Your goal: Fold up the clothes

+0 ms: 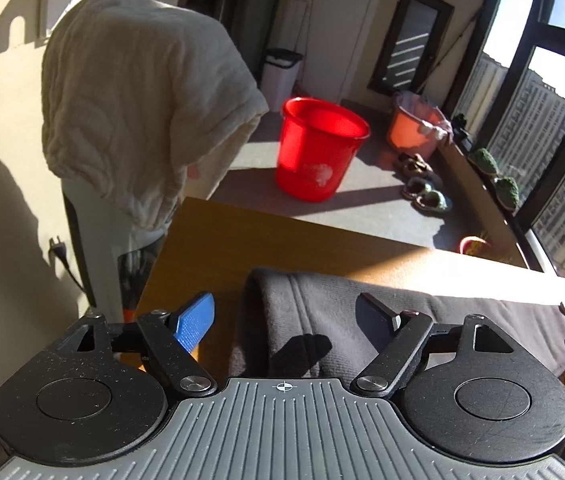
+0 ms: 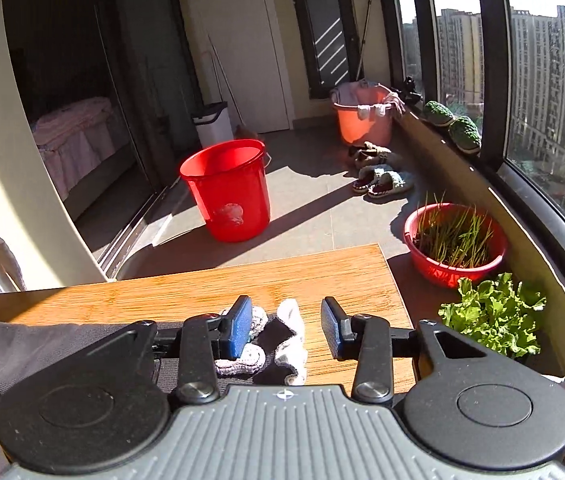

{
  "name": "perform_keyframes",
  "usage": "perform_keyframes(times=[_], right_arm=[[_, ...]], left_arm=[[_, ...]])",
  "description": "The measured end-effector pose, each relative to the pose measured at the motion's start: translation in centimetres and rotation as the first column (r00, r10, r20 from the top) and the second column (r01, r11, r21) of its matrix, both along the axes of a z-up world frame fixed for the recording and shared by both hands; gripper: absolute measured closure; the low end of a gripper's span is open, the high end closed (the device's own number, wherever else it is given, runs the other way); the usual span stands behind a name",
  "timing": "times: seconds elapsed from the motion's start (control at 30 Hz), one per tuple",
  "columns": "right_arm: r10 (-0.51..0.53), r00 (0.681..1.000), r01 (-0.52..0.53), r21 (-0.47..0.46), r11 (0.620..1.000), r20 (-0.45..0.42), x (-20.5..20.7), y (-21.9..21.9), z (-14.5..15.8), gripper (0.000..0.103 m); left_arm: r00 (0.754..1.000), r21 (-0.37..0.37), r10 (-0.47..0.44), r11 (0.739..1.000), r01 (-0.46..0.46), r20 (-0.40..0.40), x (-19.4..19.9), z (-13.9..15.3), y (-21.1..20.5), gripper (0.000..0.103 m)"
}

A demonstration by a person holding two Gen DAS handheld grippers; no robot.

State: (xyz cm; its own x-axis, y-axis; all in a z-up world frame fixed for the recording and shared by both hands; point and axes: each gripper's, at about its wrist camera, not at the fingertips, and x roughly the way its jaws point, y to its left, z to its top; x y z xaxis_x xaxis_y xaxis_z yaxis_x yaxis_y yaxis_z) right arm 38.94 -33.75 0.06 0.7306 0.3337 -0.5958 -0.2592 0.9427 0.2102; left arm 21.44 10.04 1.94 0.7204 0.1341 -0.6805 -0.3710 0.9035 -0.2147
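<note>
A dark grey garment (image 1: pixel 462 320) lies folded in a long band across the wooden table (image 1: pixel 218 248). Its rounded left end sits between the wide-spread fingers of my left gripper (image 1: pixel 286 312), which is open just above it. In the right wrist view the same grey garment (image 2: pixel 42 344) reaches in from the left. Its black-and-white knitted cuff (image 2: pixel 282 340) lies bunched on the table (image 2: pixel 242 284) between the fingers of my right gripper (image 2: pixel 286 328), also open, nothing pinched.
A cream towel (image 1: pixel 138 96) hangs over a white appliance left of the table. Beyond the far table edge stand a red bucket (image 2: pixel 228 192), an orange tub (image 2: pixel 362 116), slippers (image 2: pixel 382 180), and red planter bowls (image 2: pixel 456 240) along the window ledge.
</note>
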Motion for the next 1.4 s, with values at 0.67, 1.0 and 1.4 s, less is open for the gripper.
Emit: perform_keyframes(times=[0.67,1.0,1.4], right_arm=[[0.094,0.977,-0.089,-0.032,0.995,0.191,-11.0,-2.8,3.3,0.097],[-0.054,0.990,0.050,0.034,0.998,0.131,-17.9,-8.5,0.4,0.090],[-0.071,0.996,0.055,0.223,0.973,0.061,-18.9,-5.7,-0.6,0.094]], left_arm=[[0.973,0.150,-0.148,0.981,0.121,0.179,-11.3,4.5,-5.0,0.063],[0.981,0.090,-0.113,0.991,0.100,0.156,-20.6,2.5,-6.6,0.040],[0.960,0.095,-0.216,0.975,0.202,0.177,-14.2,2.4,-13.0,0.016]])
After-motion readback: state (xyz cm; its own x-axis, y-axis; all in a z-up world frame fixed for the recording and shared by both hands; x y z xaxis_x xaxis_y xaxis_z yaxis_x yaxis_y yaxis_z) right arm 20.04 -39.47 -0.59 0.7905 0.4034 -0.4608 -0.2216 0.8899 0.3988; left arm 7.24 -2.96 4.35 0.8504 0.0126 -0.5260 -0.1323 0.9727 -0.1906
